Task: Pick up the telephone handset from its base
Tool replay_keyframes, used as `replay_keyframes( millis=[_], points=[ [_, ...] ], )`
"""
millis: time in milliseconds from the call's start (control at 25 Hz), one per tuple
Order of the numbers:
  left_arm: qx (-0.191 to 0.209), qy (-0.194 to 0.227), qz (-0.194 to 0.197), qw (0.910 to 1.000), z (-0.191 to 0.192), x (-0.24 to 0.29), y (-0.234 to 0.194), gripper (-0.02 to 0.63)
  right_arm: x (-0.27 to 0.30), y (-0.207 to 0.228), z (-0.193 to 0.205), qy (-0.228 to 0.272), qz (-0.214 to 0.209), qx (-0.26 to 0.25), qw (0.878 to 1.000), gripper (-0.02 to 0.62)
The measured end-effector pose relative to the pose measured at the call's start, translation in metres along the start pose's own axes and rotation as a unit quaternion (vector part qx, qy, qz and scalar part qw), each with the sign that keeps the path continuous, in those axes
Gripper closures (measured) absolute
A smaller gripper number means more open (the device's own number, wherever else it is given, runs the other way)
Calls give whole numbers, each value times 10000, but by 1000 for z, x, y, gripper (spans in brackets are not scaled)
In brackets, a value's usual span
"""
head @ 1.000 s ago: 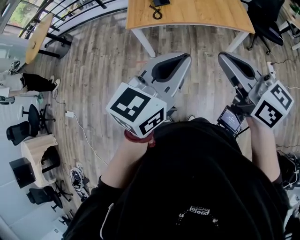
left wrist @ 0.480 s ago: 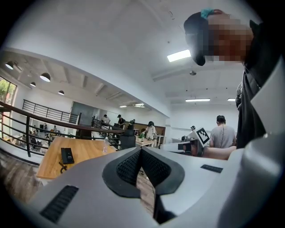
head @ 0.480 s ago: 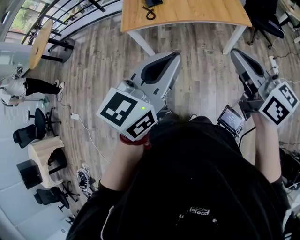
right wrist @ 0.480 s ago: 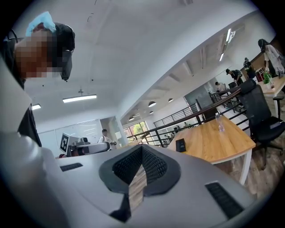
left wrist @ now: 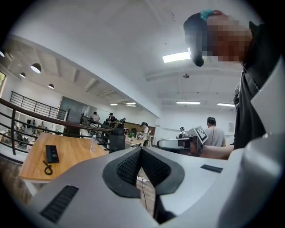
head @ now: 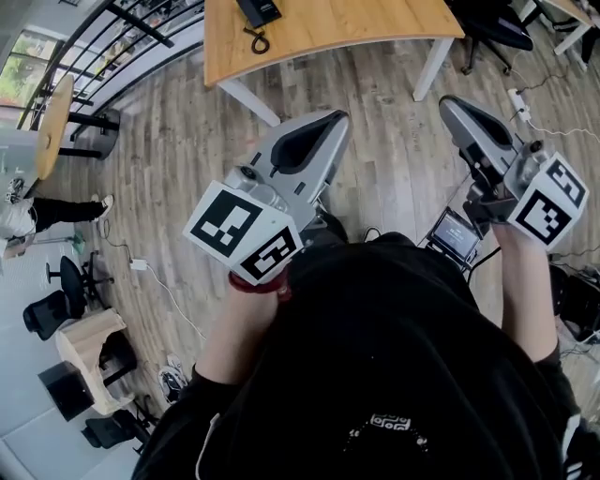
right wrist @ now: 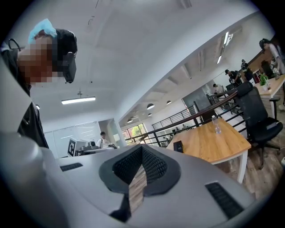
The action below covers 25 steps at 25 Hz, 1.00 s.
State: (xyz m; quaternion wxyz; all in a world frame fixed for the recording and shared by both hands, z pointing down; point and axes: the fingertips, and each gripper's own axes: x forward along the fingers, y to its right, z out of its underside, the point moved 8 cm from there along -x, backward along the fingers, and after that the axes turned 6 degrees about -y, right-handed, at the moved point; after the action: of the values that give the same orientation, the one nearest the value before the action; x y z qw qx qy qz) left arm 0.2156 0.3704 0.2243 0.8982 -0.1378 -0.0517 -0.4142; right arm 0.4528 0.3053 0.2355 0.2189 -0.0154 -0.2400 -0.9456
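Plainly, both claws are pinched together with nothing in them: the left gripper (head: 336, 122) has its ribbed pads meeting at the tips, and the right gripper (head: 455, 108) is closed the same way. Each is held out over the plank floor (head: 394, 178), aimed toward the wooden table (head: 375, 23). The black telephone (head: 258, 11) lies there near the table's left end in the head view, well apart from both grippers.

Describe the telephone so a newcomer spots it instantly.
Find the wooden table with white legs, top of the head view. On its left part lies the telephone: flat, black, with a cord curling toward the near edge, unlike the clear bottle.
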Motion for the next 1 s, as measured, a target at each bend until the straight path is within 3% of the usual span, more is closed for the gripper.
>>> replay_keyframes(
  millis=[320, 480, 760, 1000],
  points=[
    [-33, 64, 480, 9988, -8, 35, -16, 601, -12, 13, -12, -80, 373, -98, 9992, 578],
    [-52, 55, 486, 9988, -13, 38, -37, 601, 7, 20, -13, -66, 359, 78, 9993, 578],
    [-122, 70, 367, 9992, -25, 26, -103, 600, 80, 28, -38, -122, 247, -69, 9996, 578],
    [-412, 52, 294, 9987, -27, 24, -158, 600, 142, 28, -52, -291, 107, -70, 9995, 578]
  ],
)
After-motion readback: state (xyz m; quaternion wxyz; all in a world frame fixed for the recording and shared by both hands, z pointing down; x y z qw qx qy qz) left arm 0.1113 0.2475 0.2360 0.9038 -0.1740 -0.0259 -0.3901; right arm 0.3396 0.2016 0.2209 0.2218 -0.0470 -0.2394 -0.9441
